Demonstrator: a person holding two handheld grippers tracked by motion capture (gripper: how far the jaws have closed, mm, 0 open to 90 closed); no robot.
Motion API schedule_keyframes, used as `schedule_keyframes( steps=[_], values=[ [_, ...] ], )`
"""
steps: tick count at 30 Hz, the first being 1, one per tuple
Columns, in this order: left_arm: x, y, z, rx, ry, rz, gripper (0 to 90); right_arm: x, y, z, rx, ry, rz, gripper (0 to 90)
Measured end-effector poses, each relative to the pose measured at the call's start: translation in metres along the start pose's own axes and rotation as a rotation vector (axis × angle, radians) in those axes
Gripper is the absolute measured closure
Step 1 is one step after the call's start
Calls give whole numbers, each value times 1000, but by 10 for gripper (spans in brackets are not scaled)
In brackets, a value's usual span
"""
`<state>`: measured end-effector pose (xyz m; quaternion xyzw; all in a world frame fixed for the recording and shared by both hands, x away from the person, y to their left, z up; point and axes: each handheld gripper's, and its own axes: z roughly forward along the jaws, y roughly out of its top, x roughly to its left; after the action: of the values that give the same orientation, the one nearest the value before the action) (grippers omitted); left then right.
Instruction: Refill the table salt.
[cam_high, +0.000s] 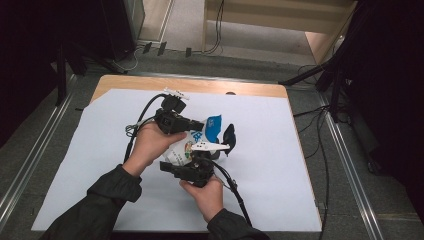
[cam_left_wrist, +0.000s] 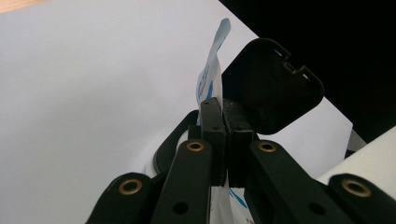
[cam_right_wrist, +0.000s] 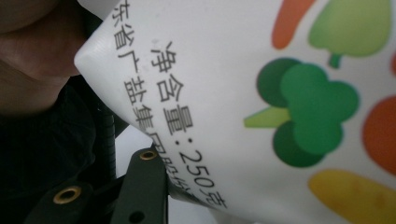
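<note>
1. The task's thing was a white glossy plastic pouch (cam_high: 186, 146) printed with black Chinese characters and bright vegetable drawings, with a blue upper part (cam_high: 213, 126); in the right gripper view its face (cam_right_wrist: 261, 93) showed green broccoli, an orange carrot and a yellow shape.
2. The pouch was held up above the middle of the tabletop (cam_high: 260, 150), which was covered by a white sheet, between the person's two hands.
3. A black rounded plastic clip (cam_high: 229, 136) stood at the pouch's far right edge; in the left gripper view it (cam_left_wrist: 271, 84) appeared as an open hinged piece just past the fingertips.
4. The left gripper (cam_high: 196, 124) lay roughly level, pointing right across the tabletop, with the left hand (cam_high: 152, 142) wrapped around its body and a dark sleeve behind.
5. The left gripper's fingers (cam_left_wrist: 215, 135) were pressed fully together, pinching the pouch's thin blue and white edge (cam_left_wrist: 212, 70) between them.
6. The right gripper (cam_high: 202, 155) came in from the near side, held by the right hand (cam_high: 205, 192), pointing away from the person toward the pouch's lower part.
7. One right finger (cam_right_wrist: 142, 186) lay against the underside of the pouch; whether the pair pressed on it could not be told.
8. The pouch's long axis ran from near left to far right, its blue end pointing away and to the right.
</note>
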<state>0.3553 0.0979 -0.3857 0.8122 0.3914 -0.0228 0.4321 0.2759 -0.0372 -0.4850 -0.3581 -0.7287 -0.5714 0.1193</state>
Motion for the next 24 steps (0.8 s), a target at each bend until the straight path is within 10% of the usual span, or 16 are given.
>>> schedule_keyframes(
  steps=[24],
  values=[
    [-1, 0, 3, 8, 6, 14, 900, -3, -3, 0, -18, 28, 55, 671]
  ],
)
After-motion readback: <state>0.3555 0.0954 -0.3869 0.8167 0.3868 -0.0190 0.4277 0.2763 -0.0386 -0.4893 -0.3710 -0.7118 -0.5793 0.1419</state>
